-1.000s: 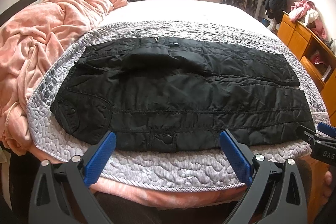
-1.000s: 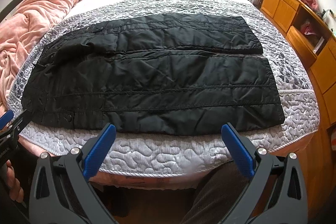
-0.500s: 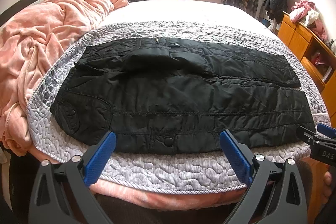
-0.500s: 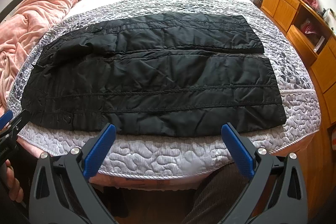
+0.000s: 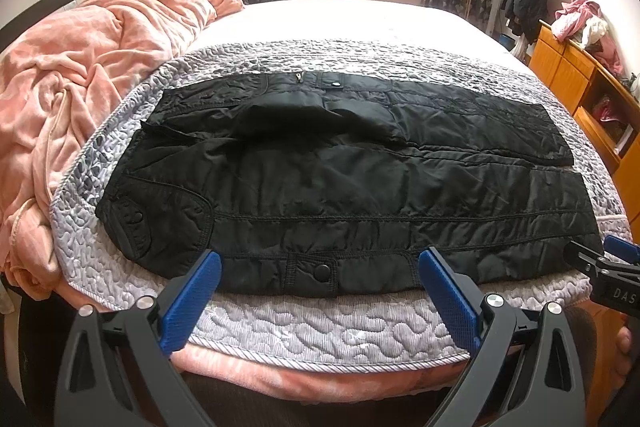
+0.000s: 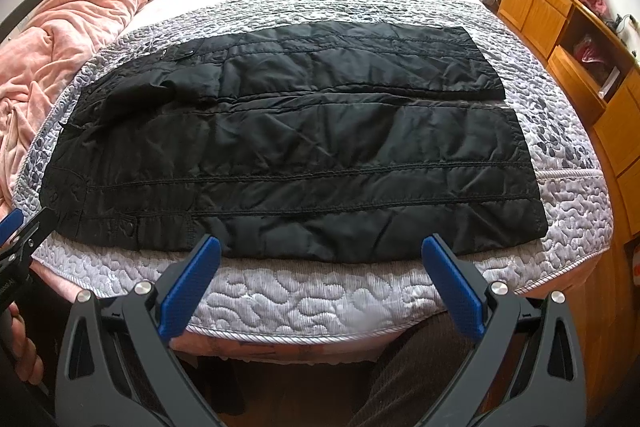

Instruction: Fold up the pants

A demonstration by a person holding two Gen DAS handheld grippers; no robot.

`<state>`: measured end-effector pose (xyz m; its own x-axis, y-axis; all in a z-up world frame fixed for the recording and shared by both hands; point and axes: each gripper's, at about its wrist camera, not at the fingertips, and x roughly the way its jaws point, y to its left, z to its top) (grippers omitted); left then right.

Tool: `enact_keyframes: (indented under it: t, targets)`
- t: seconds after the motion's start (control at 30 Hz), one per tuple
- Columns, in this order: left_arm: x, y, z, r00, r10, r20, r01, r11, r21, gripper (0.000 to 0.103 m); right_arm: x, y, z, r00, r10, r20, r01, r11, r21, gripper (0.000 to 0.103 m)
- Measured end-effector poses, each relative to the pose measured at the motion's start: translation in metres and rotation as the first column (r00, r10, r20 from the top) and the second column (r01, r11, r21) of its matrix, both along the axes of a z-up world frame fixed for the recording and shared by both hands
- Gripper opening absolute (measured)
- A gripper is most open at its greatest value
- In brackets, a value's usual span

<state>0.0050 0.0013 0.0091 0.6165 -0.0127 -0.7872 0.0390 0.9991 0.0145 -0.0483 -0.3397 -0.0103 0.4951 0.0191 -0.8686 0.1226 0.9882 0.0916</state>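
Hovering with both tongs spread wide, gripping nothing.

Lying flat just ahead of the left gripper (image 5: 320, 301) and right gripper (image 6: 320, 293): black pants (image 6: 296, 155) on the quilted bedspread (image 6: 320, 291). Risking, likely, pinching quilt along with slippery fabric.

Left gripper (image 5: 320, 281) and right gripper (image 6: 322, 267) both gape wide, side by side, level
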Motion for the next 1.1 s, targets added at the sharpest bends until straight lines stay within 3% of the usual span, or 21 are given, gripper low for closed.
enact_keyframes:
  t: [0.83, 1.0, 1.1]
  targets:
    - [0.007, 0.000, -0.001, 1.000, -0.005, -0.004, 0.005, 1.000, 0.001, 0.099, 0.003, -0.002, -0.006, 1.000, 0.004, -0.007, -0.004, 1.000, 0.007, 0.100]
    - [0.024, -0.014, -0.006, 0.999, -0.025, -0.023, 0.025, 1.000, -0.011, 0.099, 0.020, -0.030, -0.002, 1.000, 0.012, 0.008, -0.012, 1.000, 0.019, 0.100]
    - [0.050, -0.030, -0.005, 0.999, -0.041, -0.014, 0.041, 0.999, -0.011, 0.099, 0.050, -0.076, 0.003, 0.999, -0.037, 0.028, 0.038, 0.999, -0.005, 0.100]
